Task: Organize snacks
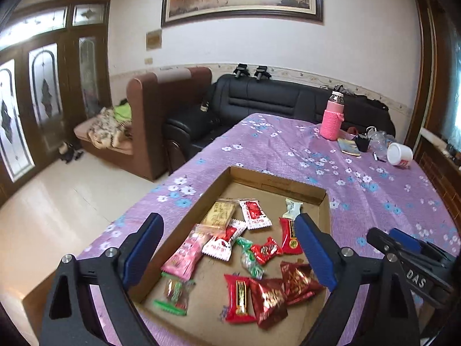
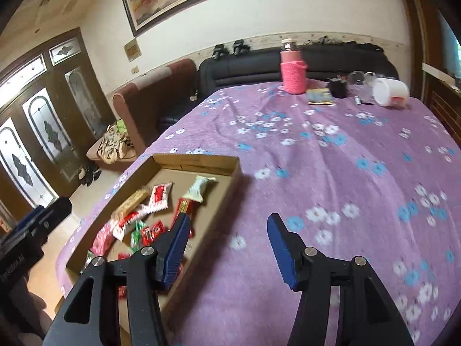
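A shallow cardboard tray (image 1: 276, 183) lies on the purple flowered cloth and holds several wrapped snacks: red packets (image 1: 269, 300), a pink packet (image 1: 187, 252), a white-and-red packet (image 1: 255, 213), green candies (image 1: 249, 259). My left gripper (image 1: 227, 248) hovers wide open and empty above the tray. The right gripper shows at that view's right edge (image 1: 403, 245). In the right wrist view the tray (image 2: 230, 178) lies to the left. My right gripper (image 2: 227, 248) is open and empty over the tray's right rim and the cloth.
At the table's far end stand a pink knitted bottle (image 2: 293, 69), a booklet (image 2: 319, 96), a dark cup (image 2: 338, 86) and a tipped white tub (image 2: 390, 92). A black sofa (image 1: 273, 103) and a brown bench (image 1: 149, 121) lie beyond. The table's left edge drops to the floor (image 1: 57, 196).
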Demonstrator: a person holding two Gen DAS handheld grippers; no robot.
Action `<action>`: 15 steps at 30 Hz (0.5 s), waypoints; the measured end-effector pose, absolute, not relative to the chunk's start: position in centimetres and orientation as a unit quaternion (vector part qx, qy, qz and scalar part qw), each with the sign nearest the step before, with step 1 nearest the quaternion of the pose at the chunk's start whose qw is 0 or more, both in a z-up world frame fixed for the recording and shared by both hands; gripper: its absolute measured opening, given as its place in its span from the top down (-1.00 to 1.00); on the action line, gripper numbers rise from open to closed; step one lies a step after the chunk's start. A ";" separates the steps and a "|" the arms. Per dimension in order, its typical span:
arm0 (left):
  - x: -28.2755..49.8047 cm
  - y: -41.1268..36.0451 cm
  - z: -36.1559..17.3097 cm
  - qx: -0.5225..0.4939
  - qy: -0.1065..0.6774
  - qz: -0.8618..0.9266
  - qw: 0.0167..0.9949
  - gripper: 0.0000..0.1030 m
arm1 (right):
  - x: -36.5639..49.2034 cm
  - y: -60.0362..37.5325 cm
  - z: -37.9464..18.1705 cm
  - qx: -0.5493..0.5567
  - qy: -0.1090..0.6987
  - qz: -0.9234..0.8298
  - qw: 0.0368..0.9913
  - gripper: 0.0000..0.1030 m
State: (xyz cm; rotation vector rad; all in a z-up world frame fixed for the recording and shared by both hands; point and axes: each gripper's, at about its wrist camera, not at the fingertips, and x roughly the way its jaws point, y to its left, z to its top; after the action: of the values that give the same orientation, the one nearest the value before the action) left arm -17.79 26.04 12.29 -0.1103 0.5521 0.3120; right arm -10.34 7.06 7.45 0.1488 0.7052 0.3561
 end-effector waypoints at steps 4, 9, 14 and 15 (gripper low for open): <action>-19.4 24.3 12.9 -0.041 0.262 0.151 0.952 -0.84 | -12.8 5.9 7.3 0.070 0.335 0.167 0.925 -0.20; -20.7 22.1 13.4 -0.028 0.259 0.141 0.955 -0.85 | -15.5 4.8 7.8 0.074 0.323 0.172 0.928 -0.22; -21.8 20.5 14.0 -0.018 0.254 0.132 0.958 -0.85 | -18.0 4.1 9.1 0.064 0.288 0.167 0.941 -0.32; -22.0 20.2 14.2 -0.016 0.251 0.131 0.959 -0.85 | -18.3 4.0 9.3 0.063 0.282 0.166 0.943 -0.37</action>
State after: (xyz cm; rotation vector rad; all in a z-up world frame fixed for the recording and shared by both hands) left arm -22.00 20.24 14.17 -0.0331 0.5100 0.2664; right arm -18.32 4.05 9.31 0.1282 0.5752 0.3381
